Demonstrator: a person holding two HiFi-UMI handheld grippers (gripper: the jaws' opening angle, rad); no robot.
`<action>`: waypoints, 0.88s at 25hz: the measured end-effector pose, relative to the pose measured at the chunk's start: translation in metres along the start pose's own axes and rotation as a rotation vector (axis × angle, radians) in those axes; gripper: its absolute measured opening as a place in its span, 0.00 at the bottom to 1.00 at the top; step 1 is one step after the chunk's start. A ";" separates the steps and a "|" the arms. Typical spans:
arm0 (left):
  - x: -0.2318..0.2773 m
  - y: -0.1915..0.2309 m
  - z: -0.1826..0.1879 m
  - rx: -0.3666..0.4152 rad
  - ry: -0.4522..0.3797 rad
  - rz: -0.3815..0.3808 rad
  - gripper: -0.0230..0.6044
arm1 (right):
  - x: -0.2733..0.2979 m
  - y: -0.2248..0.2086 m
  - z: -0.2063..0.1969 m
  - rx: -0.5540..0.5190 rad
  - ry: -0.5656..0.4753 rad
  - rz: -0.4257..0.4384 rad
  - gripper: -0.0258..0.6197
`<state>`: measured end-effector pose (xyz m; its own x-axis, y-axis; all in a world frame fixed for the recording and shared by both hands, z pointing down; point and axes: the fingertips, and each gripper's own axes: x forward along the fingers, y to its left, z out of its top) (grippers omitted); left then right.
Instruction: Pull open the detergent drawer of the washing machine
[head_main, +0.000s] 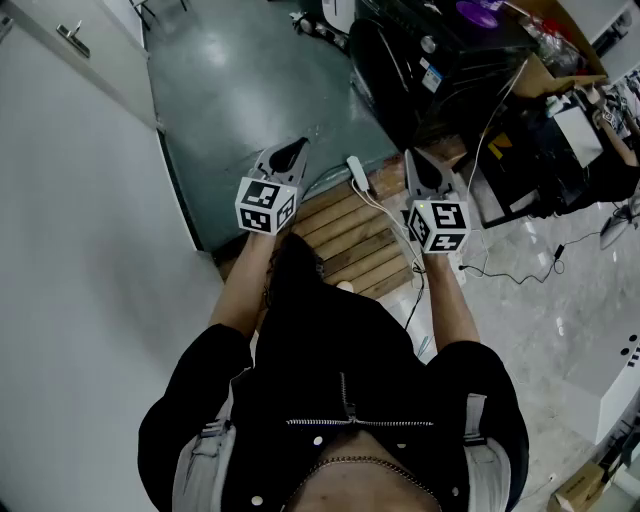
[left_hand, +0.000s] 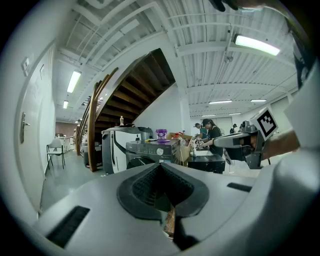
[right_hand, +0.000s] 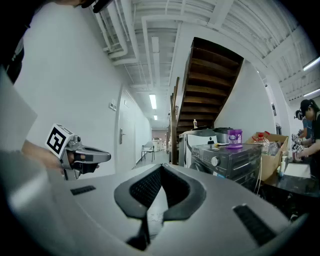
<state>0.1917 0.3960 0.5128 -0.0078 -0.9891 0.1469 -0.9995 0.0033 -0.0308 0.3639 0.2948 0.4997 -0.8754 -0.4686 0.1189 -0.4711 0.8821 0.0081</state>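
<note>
Out ahead of my chest I hold both claws roughly level, each pressed shut with nothing between its jaws. My left claw (head_main: 293, 150) hangs over the edge of the green floor (head_main: 250, 90), and my right claw (head_main: 417, 158) is beside it, above a wooden pallet (head_main: 350, 235). Well apart from both, ahead and a little to the right, stands the dark washing machine (right_hand: 225, 157), its round knob (right_hand: 216, 161) facing me. I cannot pick out the detergent drawer. A wooden staircase (left_hand: 135, 95) rises behind the machine.
</note>
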 end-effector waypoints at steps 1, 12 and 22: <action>-0.002 0.002 -0.001 -0.008 -0.002 0.002 0.06 | -0.001 0.003 0.000 -0.009 -0.005 0.007 0.05; -0.027 0.015 -0.020 0.003 -0.004 0.042 0.06 | 0.000 0.010 -0.020 -0.022 -0.028 -0.008 0.05; -0.005 0.070 -0.027 -0.048 0.008 0.026 0.06 | 0.062 0.020 -0.031 0.025 0.034 -0.005 0.05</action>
<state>0.1210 0.4052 0.5366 -0.0335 -0.9874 0.1547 -0.9993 0.0359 0.0127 0.3039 0.2849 0.5379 -0.8690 -0.4708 0.1524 -0.4784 0.8780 -0.0159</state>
